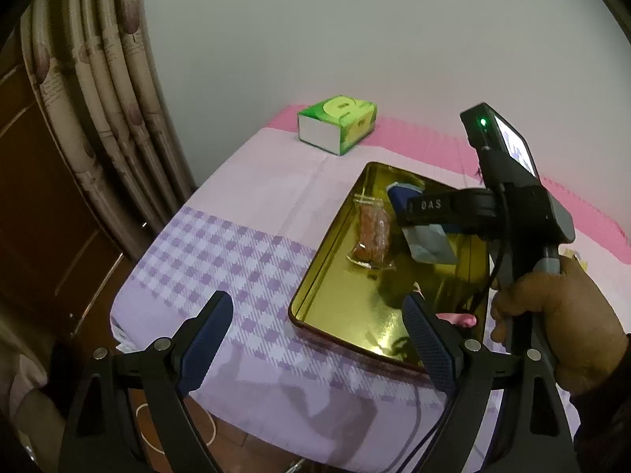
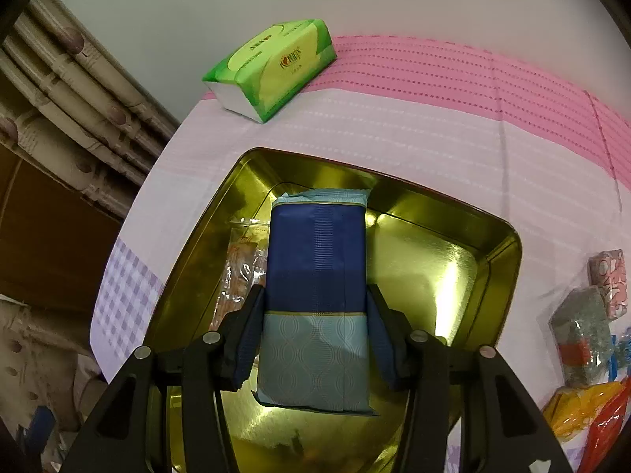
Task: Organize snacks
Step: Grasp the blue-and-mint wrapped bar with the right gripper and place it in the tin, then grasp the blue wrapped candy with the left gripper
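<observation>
Pink tablecloth (image 2: 434, 130): loose snacks (image 2: 583, 339) visible only from right wrist.

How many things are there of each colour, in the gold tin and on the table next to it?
Gold: 1, the tin.
Blue: 1, the packet held over the tin by the right gripper.
Clear with orange snack: 1, the wrapper lying in the tin.
Green: 1, the tissue pack on the table.
Total: 4, not counting the blurry pile at the right edge.

Likely a home room, pink and lilac checked tablecloth (image 1: 221, 252) on a table, patterned curtain (image 1: 98, 90) (long folds), tissue pack (image 1: 337, 122), wooden door (image 1: 47, 213)
</observation>
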Action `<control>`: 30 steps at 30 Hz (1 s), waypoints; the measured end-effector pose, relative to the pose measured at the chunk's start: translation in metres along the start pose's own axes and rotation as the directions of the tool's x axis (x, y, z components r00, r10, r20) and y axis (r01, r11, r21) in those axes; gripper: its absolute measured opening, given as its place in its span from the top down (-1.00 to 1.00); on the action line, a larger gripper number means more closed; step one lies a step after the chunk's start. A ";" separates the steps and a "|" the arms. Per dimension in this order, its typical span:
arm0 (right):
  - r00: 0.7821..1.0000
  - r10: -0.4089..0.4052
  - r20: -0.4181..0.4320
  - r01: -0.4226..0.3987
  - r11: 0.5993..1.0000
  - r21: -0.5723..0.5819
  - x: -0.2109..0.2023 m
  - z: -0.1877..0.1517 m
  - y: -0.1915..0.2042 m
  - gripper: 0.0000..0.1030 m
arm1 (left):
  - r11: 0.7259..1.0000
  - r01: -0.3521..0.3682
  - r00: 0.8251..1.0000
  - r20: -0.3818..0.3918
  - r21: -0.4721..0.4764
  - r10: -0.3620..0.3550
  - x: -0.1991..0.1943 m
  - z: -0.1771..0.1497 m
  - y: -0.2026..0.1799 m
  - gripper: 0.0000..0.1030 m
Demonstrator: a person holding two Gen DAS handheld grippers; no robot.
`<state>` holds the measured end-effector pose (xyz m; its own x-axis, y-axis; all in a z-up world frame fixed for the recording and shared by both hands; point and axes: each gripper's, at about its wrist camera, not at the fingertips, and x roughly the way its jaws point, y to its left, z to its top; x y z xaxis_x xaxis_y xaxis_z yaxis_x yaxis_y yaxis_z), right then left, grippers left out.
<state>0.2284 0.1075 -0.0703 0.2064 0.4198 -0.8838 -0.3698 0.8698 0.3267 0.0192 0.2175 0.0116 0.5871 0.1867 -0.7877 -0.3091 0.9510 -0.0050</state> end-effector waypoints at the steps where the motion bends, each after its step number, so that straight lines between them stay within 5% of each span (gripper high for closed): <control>1: 1.000 0.008 0.012 -0.008 1.000 0.005 -0.001 0.000 0.000 0.07 | 1.000 -0.001 1.000 -0.006 0.006 0.001 0.001 0.000 -0.001 -0.70; 8: 0.979 0.128 0.161 -0.141 0.987 0.074 -0.048 -0.010 -0.016 -0.01 | 1.000 -0.003 1.000 -0.012 0.022 0.003 -0.001 -0.002 -0.004 -0.72; 12: 0.942 0.184 0.281 -0.209 0.976 0.061 -0.102 -0.060 -0.037 -0.03 | 0.999 0.015 1.000 -0.009 0.035 -0.015 -0.003 -0.003 -0.007 -0.72; 14: 0.938 0.133 0.320 -0.150 0.988 0.029 -0.129 -0.098 -0.054 -0.10 | 0.998 0.041 0.999 0.000 0.057 -0.041 -0.007 -0.004 -0.012 -0.72; 18: 0.939 -0.103 0.329 0.112 0.994 -0.010 -0.170 -0.174 -0.104 -0.15 | 0.980 0.153 0.988 0.002 0.129 -0.154 -0.017 -0.009 -0.033 -0.72; 22: 0.894 -0.313 0.321 0.328 0.945 0.008 -0.205 -0.239 -0.159 -0.19 | 0.923 0.307 0.951 -0.042 0.234 -0.306 -0.029 -0.019 -0.064 -0.72; 26: 0.862 -0.399 0.312 0.398 0.915 0.070 -0.218 -0.276 -0.203 -0.22 | 0.865 0.410 0.912 -0.117 0.289 -0.394 -0.034 -0.025 -0.103 -0.72; 30: 0.837 -0.438 0.328 0.424 0.898 0.117 -0.218 -0.300 -0.229 -0.24 | 0.826 0.498 0.860 -0.270 0.263 -0.433 -0.010 -0.024 -0.154 -0.72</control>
<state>-0.0033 -0.2610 -0.0529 0.6319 0.0554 -0.7731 -0.1386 0.9894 -0.0423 0.0431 0.0631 0.0051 0.4365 -0.3175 -0.8418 0.2341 0.9435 -0.2345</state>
